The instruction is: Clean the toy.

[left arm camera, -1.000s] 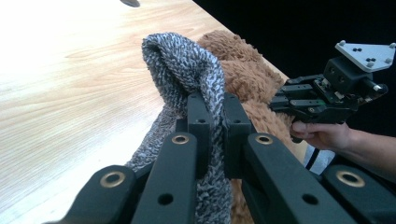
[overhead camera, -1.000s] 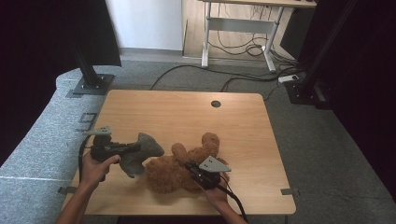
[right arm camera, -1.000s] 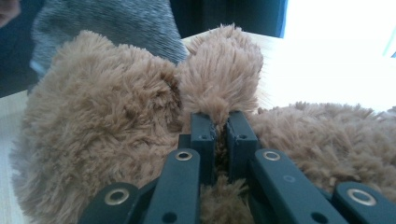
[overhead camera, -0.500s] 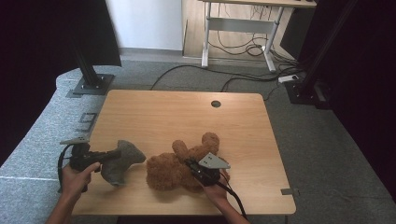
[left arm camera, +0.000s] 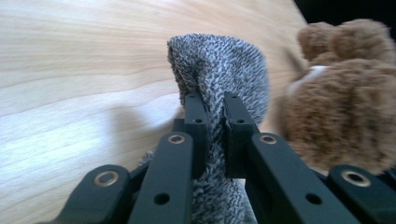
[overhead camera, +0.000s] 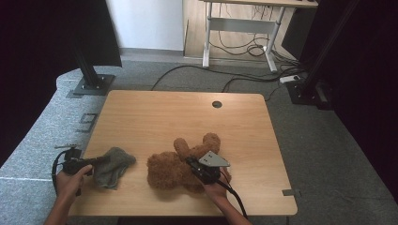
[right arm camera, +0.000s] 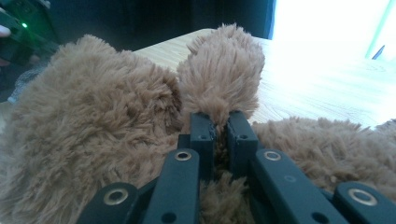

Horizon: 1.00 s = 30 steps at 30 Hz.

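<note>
Left claw (left arm camera: 214, 100) clamped narrow on a grey knitted cloth (overhead camera: 111, 166), lying bunched at the near left edge of the wooden tabletop (overhead camera: 183, 117). Right claw (right arm camera: 220, 122) pinched tight on the fur of a brown teddy bear (overhead camera: 176, 165), sprawled near the middle of the near edge, just right of the cloth and apart from it.

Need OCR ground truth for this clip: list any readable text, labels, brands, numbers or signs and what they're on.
None readable in any view.
The grey cloth, brown teddy bear, wooden table and both grippers, left and right, show no print.
A green indicator light glows on a dark device; no lettering can be made out.
</note>
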Available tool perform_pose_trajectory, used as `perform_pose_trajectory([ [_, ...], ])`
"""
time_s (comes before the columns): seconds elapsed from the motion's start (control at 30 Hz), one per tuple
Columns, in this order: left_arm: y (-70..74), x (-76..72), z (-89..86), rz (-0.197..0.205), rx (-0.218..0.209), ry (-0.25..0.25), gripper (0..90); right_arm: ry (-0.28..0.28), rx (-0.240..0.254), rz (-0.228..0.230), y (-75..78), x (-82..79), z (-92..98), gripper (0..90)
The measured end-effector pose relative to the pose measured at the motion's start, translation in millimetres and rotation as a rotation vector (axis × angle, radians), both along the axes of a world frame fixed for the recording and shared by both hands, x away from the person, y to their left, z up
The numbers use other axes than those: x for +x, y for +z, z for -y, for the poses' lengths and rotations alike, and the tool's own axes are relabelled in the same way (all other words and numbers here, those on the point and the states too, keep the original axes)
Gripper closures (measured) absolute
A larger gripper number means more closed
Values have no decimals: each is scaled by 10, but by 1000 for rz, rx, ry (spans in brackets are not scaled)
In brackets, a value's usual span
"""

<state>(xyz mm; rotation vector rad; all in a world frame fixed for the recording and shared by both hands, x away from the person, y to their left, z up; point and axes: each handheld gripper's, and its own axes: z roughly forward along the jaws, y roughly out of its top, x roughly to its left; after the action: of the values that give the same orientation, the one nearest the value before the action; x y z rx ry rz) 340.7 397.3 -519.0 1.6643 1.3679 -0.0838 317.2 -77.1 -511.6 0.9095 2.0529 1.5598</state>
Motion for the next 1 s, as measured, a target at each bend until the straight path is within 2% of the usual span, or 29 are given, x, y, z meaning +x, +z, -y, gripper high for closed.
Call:
perform_pose_trajectory([
  [0.13,-63,45,-1,-25,39,8,771,0,-1,-2,3,8,-2,835],
  [0.23,-78,70,-4,-26,85,28,734,1,-1,-1,4,11,-2,835],
  [0.43,-119,130,-24,-36,128,47,665,2,-1,-1,5,18,-3,833],
  [0.57,-94,124,3,-8,191,51,563,3,0,0,5,18,-2,833],
  [0.63,-87,117,24,6,209,44,515,4,-1,0,5,19,-2,833],
  [0.73,-64,106,56,34,254,41,384,4,1,1,4,21,-1,832],
  [0.9,10,82,63,93,247,37,273,3,1,2,4,23,-2,830],
  [1.0,61,70,65,118,232,31,255,2,1,3,4,25,-2,830],
])
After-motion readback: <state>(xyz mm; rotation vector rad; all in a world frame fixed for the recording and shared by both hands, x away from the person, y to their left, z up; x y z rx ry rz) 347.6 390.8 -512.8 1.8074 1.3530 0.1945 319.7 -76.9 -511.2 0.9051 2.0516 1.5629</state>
